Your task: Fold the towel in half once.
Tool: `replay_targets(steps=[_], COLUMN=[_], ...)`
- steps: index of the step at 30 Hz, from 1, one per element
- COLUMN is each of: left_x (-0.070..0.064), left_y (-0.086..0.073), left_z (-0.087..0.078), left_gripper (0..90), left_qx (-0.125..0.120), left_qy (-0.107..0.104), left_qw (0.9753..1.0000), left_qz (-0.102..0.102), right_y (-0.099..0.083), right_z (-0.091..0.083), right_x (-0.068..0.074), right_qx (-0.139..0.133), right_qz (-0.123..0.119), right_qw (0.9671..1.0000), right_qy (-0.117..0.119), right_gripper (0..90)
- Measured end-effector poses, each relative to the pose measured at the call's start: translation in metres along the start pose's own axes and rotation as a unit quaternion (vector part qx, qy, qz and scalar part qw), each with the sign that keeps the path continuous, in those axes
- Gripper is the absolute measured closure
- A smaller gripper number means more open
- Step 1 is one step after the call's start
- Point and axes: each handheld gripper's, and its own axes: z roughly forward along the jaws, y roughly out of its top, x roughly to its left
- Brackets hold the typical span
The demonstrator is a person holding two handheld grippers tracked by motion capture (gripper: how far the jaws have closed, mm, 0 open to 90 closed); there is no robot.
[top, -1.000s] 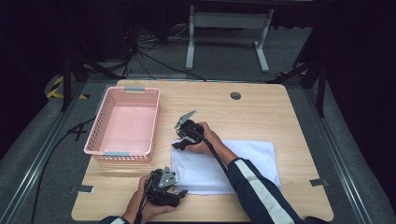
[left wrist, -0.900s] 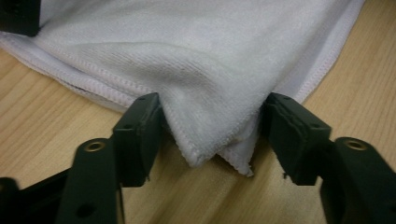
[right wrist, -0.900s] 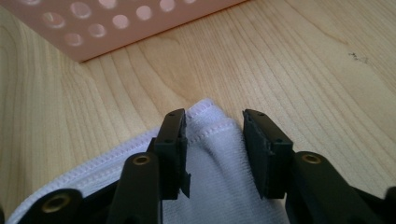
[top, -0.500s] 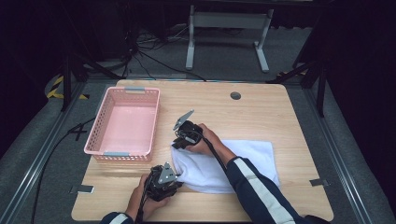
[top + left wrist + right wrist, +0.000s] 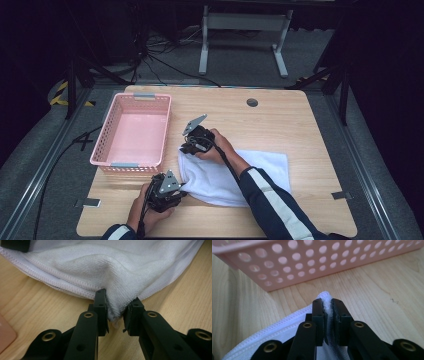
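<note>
Pink basket (image 5: 134, 132) far left of both grippers, empty. Left gripper (image 5: 115, 315) pinching near corner of white towel (image 5: 235, 175), jaws nearly closed on fabric. Right gripper (image 5: 327, 307) clamped tight on far corner, just short of basket wall. Probably lifting that short edge to fold — towel's long axis runs rightward away from grippers.

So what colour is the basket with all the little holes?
The basket is pink. You can see it best in the high view, and its holes up close in the right gripper view.

White towel (image 5: 260, 172), pink perforated basket (image 5: 132, 131), black jaws.
</note>
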Motion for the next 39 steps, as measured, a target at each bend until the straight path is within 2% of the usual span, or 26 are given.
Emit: replay_targets(steps=[4,6,10,13,15,17,18,19,22,23,24,26,27,29,32,33,35,36,39], left_x=[-0.002,0.000,-0.004,-0.008,-0.010,-0.018,-0.021,-0.024,-0.035,-0.035,-0.041,-0.048,-0.048,-0.055,-0.063,-0.066,-0.071,-0.073,-0.077], left_y=[0.006,0.010,0.022,0.034,0.038,0.053,0.058,0.064,0.079,0.079,0.089,0.098,0.098,0.109,0.120,0.124,0.130,0.132,0.138], left_z=[-0.006,-0.008,-0.008,-0.009,-0.008,-0.003,0.000,0.002,0.013,0.013,0.020,0.028,0.028,0.037,0.048,0.054,0.064,0.066,0.071], left_gripper=[75.3,75.3,75.2,75.2,75.2,75.2,75.1,75.1,75.1,75.1,75.2,75.1,75.1,75.0,74.7,74.5,74.3,74.2,74.0], left_qx=[-0.014,-0.017,-0.032,-0.037,-0.041,-0.042,-0.043,-0.040,-0.037,-0.037,-0.032,-0.029,-0.029,-0.022,-0.008,-0.001,0.000,0.005,0.008], left_qy=[0.013,0.011,0.012,0.016,0.014,0.009,0.004,0.000,-0.010,-0.010,-0.022,-0.030,-0.030,-0.040,-0.048,-0.053,-0.052,-0.053,-0.056], left_qw=[0.9998,0.9997,0.9992,0.9985,0.9984,0.9972,0.9971,0.9961,0.9945,0.9945,0.9928,0.9913,0.9913,0.9900,0.9866,0.9862,0.9846,0.9846,0.9829], left_qz=[0.007,0.015,0.019,0.037,0.037,0.061,0.063,0.079,0.098,0.098,0.114,0.125,0.125,0.133,0.156,0.157,0.167,0.166,0.175], right_y=[0.003,0.004,0.005,0.002,-0.002,-0.007,-0.011,-0.015,-0.032,-0.038,-0.043,-0.054,-0.054,-0.067,-0.084,-0.090,-0.105,-0.112,-0.123], right_z=[-0.014,-0.022,-0.041,-0.059,-0.071,-0.085,-0.093,-0.101,-0.122,-0.128,-0.134,-0.146,-0.146,-0.157,-0.171,-0.174,-0.182,-0.186,-0.191], right_x=[0.000,-0.001,-0.001,-0.002,-0.003,-0.004,-0.004,-0.005,-0.006,-0.008,-0.009,-0.010,-0.010,-0.012,-0.015,-0.017,-0.022,-0.024,-0.027], right_qx=[-0.023,-0.037,-0.052,-0.069,-0.079,-0.089,-0.093,-0.096,-0.102,-0.104,-0.109,-0.114,-0.114,-0.122,-0.125,-0.125,-0.129,-0.132,-0.141], right_qz=[0.002,0.002,0.000,0.004,0.007,0.010,0.010,0.009,0.011,0.016,0.019,0.024,0.024,0.032,0.046,0.048,0.062,0.068,0.079], right_qw=[0.9997,0.9993,0.9984,0.9971,0.9962,0.9952,0.9949,0.9943,0.9934,0.9930,0.9925,0.9915,0.9915,0.9901,0.9887,0.9881,0.9867,0.9856,0.9836], right_qy=[-0.007,-0.009,-0.022,-0.030,-0.036,-0.041,-0.040,-0.044,-0.052,-0.054,-0.052,-0.059,-0.059,-0.062,-0.070,-0.076,-0.076,-0.081,-0.080], right_gripper=[82.1,82.2,82.2,82.2,82.2,82.2,82.2,82.3,82.2,82.2,82.2,82.2,82.2,82.1,82.1,82.1,81.9,81.9,81.9])
